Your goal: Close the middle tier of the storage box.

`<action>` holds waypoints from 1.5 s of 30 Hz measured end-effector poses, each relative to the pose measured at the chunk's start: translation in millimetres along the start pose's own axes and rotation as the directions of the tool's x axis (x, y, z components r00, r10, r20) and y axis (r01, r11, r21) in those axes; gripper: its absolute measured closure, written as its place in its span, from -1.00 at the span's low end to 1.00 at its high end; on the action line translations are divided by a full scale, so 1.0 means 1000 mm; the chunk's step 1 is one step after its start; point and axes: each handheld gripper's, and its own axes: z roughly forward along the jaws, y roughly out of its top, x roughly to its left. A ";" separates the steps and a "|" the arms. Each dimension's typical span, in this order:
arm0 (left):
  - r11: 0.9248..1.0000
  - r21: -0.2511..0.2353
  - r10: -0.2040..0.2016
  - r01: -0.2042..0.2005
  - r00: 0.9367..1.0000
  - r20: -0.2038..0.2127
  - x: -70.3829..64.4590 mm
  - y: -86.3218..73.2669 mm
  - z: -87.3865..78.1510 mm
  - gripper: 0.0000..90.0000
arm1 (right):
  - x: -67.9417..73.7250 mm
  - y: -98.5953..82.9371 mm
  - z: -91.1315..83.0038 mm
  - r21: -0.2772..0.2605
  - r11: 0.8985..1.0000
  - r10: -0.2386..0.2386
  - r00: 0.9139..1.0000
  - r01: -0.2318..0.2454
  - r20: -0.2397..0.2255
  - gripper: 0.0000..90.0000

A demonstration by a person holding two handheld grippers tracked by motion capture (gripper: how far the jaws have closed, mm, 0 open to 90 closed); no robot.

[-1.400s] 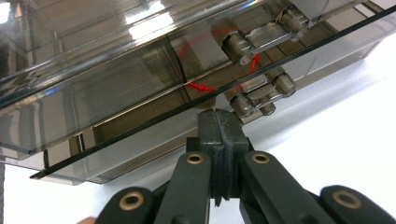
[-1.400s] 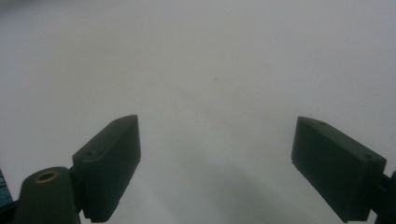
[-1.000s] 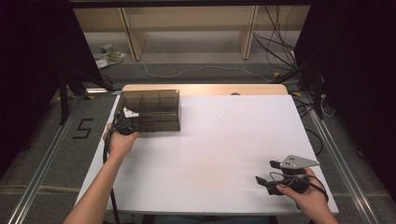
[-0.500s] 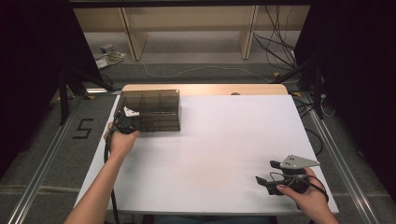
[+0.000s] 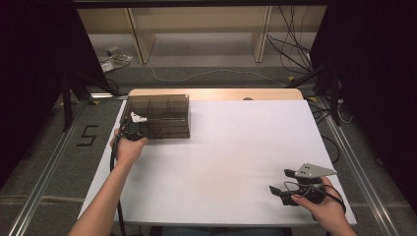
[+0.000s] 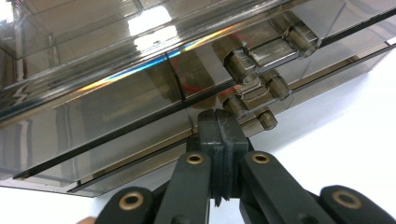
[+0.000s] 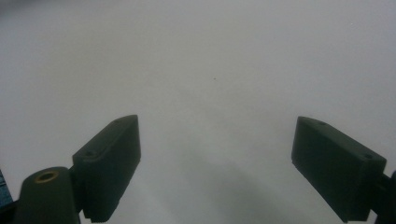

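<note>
With its long axis across the table, the smoky box (image 5: 160,115) faces its latch (image 6: 252,91) toward the person.

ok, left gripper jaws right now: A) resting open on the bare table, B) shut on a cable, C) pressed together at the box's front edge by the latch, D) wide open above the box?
C: in the left gripper view the left gripper has its jaws pressed together, tips against the front edge of the smoky plastic box just beside its latch.
</note>
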 end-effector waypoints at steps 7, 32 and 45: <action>1.000 -0.001 -0.001 0.001 1.000 -0.001 0.000 0.000 0.000 1.00 | 0.000 0.000 0.000 -0.002 1.000 0.000 1.000 0.000 0.000 -0.64; 0.999 -0.051 0.019 -0.019 1.000 -0.003 -0.008 -0.002 -0.021 0.58 | 0.000 0.000 -0.001 -0.003 1.000 0.000 1.000 0.000 0.000 -0.64; 0.997 -0.072 0.017 -0.011 0.996 0.087 -0.019 -0.005 -0.035 0.04 | 0.000 0.000 -0.001 -0.003 1.000 -0.004 1.000 0.004 -0.002 -0.64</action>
